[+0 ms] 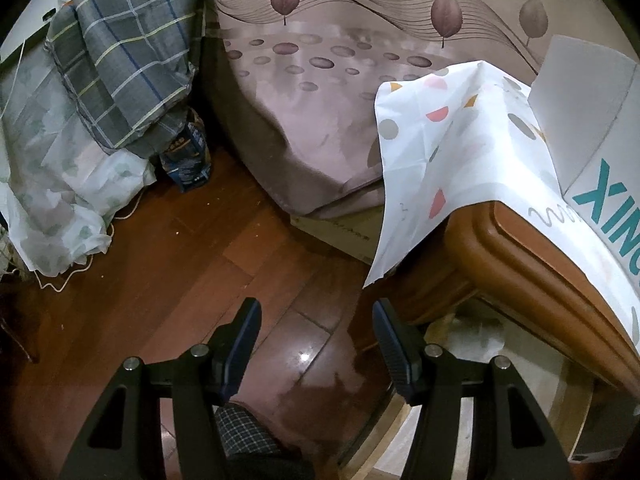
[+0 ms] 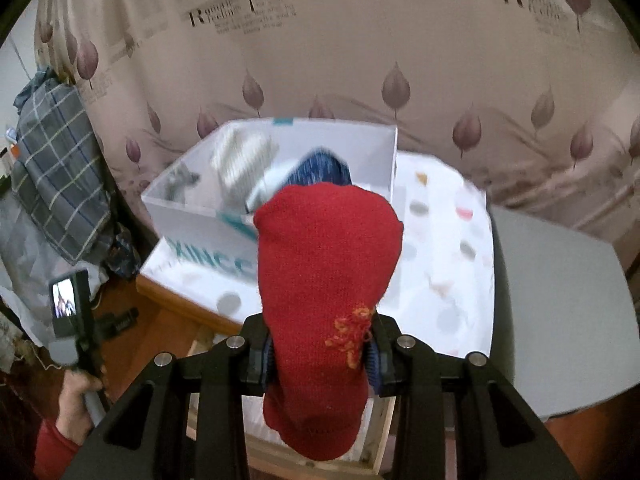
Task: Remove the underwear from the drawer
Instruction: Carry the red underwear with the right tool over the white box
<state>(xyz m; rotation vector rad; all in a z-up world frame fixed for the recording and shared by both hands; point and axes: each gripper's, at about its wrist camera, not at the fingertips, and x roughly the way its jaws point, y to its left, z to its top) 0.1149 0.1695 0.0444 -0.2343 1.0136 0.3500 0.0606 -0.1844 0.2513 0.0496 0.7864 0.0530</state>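
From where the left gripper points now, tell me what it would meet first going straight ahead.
Most likely the wooden floor. The left gripper is open and empty, angled down at bare boards between the bed and the nightstand; depth is hard to judge.

Red knit garment (image 2: 324, 264) — coarse cloth; floor (image 1: 168, 280) — glossy polished wood.

Red knit garment (image 2: 326, 276) with orange embroidery, upright between the fingers (image 2: 374, 354), above the open wooden drawer (image 2: 384, 432).
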